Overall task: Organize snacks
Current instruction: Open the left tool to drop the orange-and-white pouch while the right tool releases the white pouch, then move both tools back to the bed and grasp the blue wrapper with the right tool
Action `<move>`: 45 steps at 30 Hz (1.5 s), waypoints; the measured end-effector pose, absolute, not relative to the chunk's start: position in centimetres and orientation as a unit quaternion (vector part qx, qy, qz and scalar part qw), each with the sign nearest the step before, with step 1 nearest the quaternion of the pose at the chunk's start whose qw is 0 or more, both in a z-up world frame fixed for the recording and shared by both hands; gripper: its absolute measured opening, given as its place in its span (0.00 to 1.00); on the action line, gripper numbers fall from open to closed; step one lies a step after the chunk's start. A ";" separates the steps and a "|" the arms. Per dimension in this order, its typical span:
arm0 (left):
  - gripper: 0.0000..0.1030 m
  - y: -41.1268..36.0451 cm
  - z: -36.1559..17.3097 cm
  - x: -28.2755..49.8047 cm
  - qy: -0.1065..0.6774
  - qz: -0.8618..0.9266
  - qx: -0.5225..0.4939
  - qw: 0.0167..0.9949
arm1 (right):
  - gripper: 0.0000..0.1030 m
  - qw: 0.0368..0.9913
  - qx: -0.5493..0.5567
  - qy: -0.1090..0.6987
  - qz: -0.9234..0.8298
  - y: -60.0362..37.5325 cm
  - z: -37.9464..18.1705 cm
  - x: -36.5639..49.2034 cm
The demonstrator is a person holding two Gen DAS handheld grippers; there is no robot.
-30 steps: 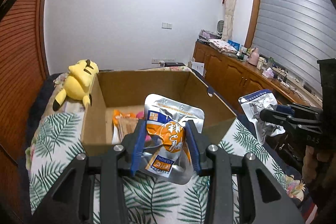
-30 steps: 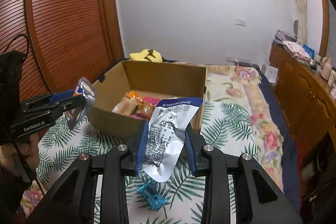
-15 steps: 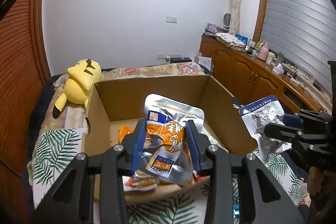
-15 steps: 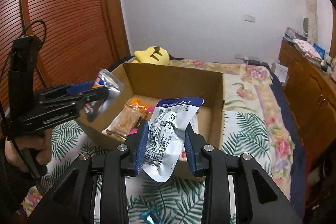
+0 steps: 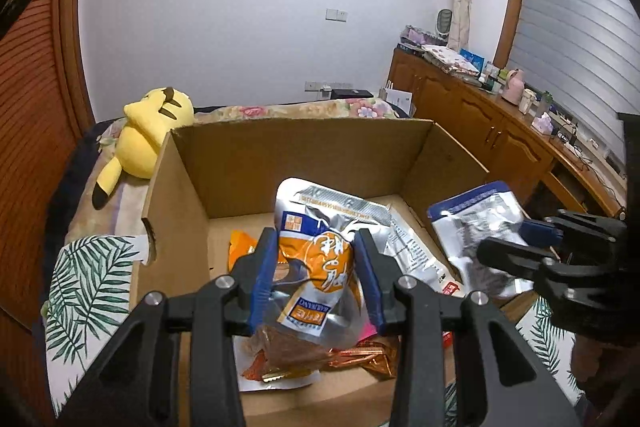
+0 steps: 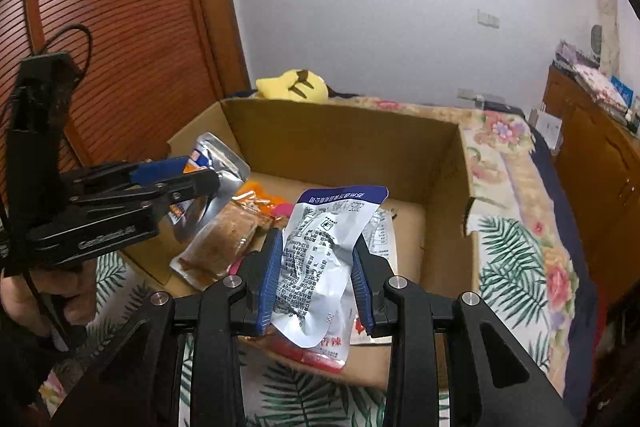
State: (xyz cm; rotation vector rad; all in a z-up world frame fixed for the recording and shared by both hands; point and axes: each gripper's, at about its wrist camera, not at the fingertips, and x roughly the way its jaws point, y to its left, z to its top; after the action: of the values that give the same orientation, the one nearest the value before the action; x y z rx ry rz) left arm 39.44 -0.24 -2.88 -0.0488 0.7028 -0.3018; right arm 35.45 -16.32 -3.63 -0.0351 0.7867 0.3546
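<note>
You carried both clenched tongs over the open brown cardboard box, left tongs gripping the orange-and-silver foil pouch, right tongs the blue-topped silver pouch, ready for dropping.

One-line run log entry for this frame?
left gripper: holds orange pouch | right gripper: holds silver pouch | both over cardboard box

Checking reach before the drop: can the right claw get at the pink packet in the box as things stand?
Probably not. The right claw is shut on a silver pouch, so it has no free grip, and the pink packet lies mostly buried under other snacks in the box.
</note>
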 end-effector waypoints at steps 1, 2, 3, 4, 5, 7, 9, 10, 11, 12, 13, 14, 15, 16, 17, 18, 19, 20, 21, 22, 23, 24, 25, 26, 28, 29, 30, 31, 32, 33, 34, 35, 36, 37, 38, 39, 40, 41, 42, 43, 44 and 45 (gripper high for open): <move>0.37 -0.3 -3.0 39.5 0.344 -0.147 -0.022 0.927 | 0.31 0.906 -0.010 0.386 0.173 -16.5 -4.1 35.9; 0.38 -0.4 -3.1 39.5 0.346 -0.147 -0.020 0.927 | 0.31 0.904 -0.005 0.390 0.174 -16.5 -4.4 36.1; 0.38 -0.5 -3.3 39.6 0.349 -0.148 -0.018 0.925 | 0.31 0.903 -0.002 0.393 0.174 -16.5 -4.7 36.3; 0.40 -0.6 -3.4 39.5 0.353 -0.149 -0.016 0.924 | 0.31 0.902 0.001 0.396 0.173 -16.5 -4.9 36.5; 0.43 -0.7 -3.5 39.4 0.352 -0.148 -0.014 0.924 | 0.32 0.900 0.003 0.400 0.174 -16.4 -5.3 36.6; 0.58 -0.5 -3.5 39.0 0.346 -0.149 -0.016 0.926 | 0.32 0.899 0.008 0.401 0.176 -16.6 -5.6 36.6; 0.58 -0.2 -3.4 38.6 0.340 -0.149 -0.021 0.928 | 0.35 0.900 0.014 0.399 0.177 -16.6 -5.7 36.4; 0.60 -0.1 -3.4 38.4 0.341 -0.150 -0.022 0.928 | 0.38 0.900 0.015 0.398 0.179 -16.6 -5.7 36.3; 0.60 0.0 -3.4 38.3 0.341 -0.151 -0.024 0.927 | 0.47 0.900 0.015 0.397 0.181 -16.6 -5.6 36.3; 0.62 0.1 -3.3 38.1 0.341 -0.150 -0.024 0.928 | 0.51 0.900 0.013 0.395 0.183 -16.6 -5.5 36.2; 0.65 0.2 -3.2 37.9 0.339 -0.149 -0.023 0.929 | 0.51 0.901 0.011 0.392 0.182 -16.6 -5.3 36.0; 0.68 0.3 -3.0 37.7 0.337 -0.148 -0.022 0.930 | 0.51 0.904 0.009 0.388 0.181 -16.6 -5.0 35.7; 0.74 0.5 -2.7 37.3 0.330 -0.147 -0.023 0.932 | 0.51 0.906 0.010 0.383 0.182 -16.6 -4.7 35.3; 0.75 0.6 -2.5 37.0 0.326 -0.147 -0.023 0.933 | 0.51 0.906 0.012 0.381 0.183 -16.6 -4.4 35.1; 0.75 0.7 -2.1 36.5 0.321 -0.149 -0.022 0.935 | 0.51 0.907 0.014 0.378 0.186 -16.6 -4.0 34.7; 0.77 0.7 -1.8 36.1 0.319 -0.151 -0.020 0.936 | 0.51 0.909 0.016 0.372 0.187 -16.8 -3.5 34.0; 0.80 0.7 -1.4 35.7 0.316 -0.152 -0.019 0.936 | 0.51 0.910 0.015 0.368 0.189 -16.8 -3.1 33.5; 0.81 0.7 -1.0 35.1 0.311 -0.152 -0.017 0.938 | 0.51 0.912 0.014 0.363 0.190 -16.9 -2.6 32.7; 0.82 0.8 -0.7 34.6 0.307 -0.153 -0.015 0.939 | 0.51 0.914 0.012 0.357 0.191 -17.1 -2.1 31.8; 0.83 0.8 -0.4 34.0 0.302 -0.154 -0.014 0.941 | 0.51 0.916 0.011 0.352 0.191 -17.2 -1.6 31.1; 0.83 0.9 0.0 33.3 0.298 -0.155 -0.013 0.942 | 0.51 0.918 0.011 0.347 0.193 -17.3 -1.1 30.2; 0.84 1.0 0.3 32.6 0.295 -0.155 -0.013 0.943 | 0.51 0.919 0.013 0.342 0.195 -17.5 -0.7 29.2; 0.84 1.0 0.5 31.9 0.292 -0.156 -0.011 0.943 | 0.51 0.920 0.014 0.340 0.197 -17.6 -0.4 28.6; 0.84 1.0 0.7 31.0 0.290 -0.158 -0.008 0.944 | 0.51 0.920 0.014 0.337 0.198 -17.8 -0.1 27.7; 0.84 1.1 1.1 29.6 0.286 -0.160 -0.004 0.945 | 0.51 0.920 0.015 0.336 0.200 -17.8 0.2 26.3; 0.84 1.2 1.3 28.9 0.283 -0.160 -0.002 0.946 | 0.51 0.920 0.014 0.336 0.201 -17.8 0.2 25.5; 0.84 1.3 1.4 28.1 0.282 -0.160 -0.001 0.946 | 0.51 0.920 0.011 0.336 0.201 -17.9 0.2 24.8; 0.84 1.5 1.4 27.3 0.280 -0.161 -0.001 0.946 | 0.51 0.920 0.009 0.337 0.199 -17.9 0.0 24.3; 0.84 1.5 1.4 26.6 0.281 -0.162 -0.002 0.946 | 0.51 0.920 0.006 0.340 0.197 -18.0 -0.3 23.6; 0.84 1.7 1.2 25.9 0.282 -0.164 -0.003 0.945 | 0.51 0.919 0.005 0.343 0.195 -18.1 -0.6 23.1; 0.84 2.0 1.0 25.3 0.283 -0.165 -0.004 0.945 | 0.51 0.917 0.004 0.347 0.195 -18.2 -0.9 22.7; 0.84 2.1 0.8 24.7 0.285 -0.166 -0.003 0.944 | 0.51 0.915 0.003 0.353 0.195 -18.3 -1.4 22.2; 0.84 2.3 0.5 24.0 0.287 -0.167 -0.001 0.943 | 0.51 0.913 0.000 0.359 0.196 -18.3 -1.9 21.9; 0.84 2.4 0.1 23.5 0.288 -0.169 0.001 0.943 | 0.51 0.911 -0.003 0.364 0.196 -18.3 -2.5 21.6; 0.84 2.7 -0.3 22.8 0.291 -0.169 0.002 0.942 | 0.51 0.909 -0.007 0.368 0.195 -18.3 -3.1 21.1; 0.84 2.9 -0.8 22.4 0.293 -0.170 0.001 0.941 | 0.51 0.906 -0.011 0.376 0.196 -18.3 -4.0 20.7; 0.84 2.9 -1.2 21.9 0.296 -0.172 0.000 0.940 | 0.51 0.903 -0.011 0.381 0.197 -18.4 -4.6 20.6; 0.84 3.1 -1.7 21.5 0.299 -0.173 -0.001 0.938 | 0.51 0.900 -0.010 0.389 0.196 -18.5 -5.6 20.4; 0.84 3.2 -2.3 21.1 0.303 -0.173 0.000 0.937 | 0.51 0.896 -0.009 0.399 0.193 -18.5 -6.7 20.3; 0.84 3.3 -2.9 20.7 0.307 -0.174 0.001 0.936 | 0.51 0.894 -0.010 0.405 0.191 -18.6 -7.4 20.2; 0.84 3.4 -3.5 20.4 0.310 -0.174 0.001 0.935 | 0.51 0.891 -0.010 0.412 0.189 -18.6 -8.3 20.2; 0.84 3.4 -4.1 20.1 0.314 -0.173 0.002 0.933 | 0.51 0.889 -0.007 0.418 0.187 -18.7 -9.2 20.3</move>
State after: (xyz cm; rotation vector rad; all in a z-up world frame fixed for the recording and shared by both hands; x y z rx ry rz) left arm 20.15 3.39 -4.09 0.0040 0.6431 -0.3539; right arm 20.31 -18.66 -9.21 -0.0148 0.8689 0.3892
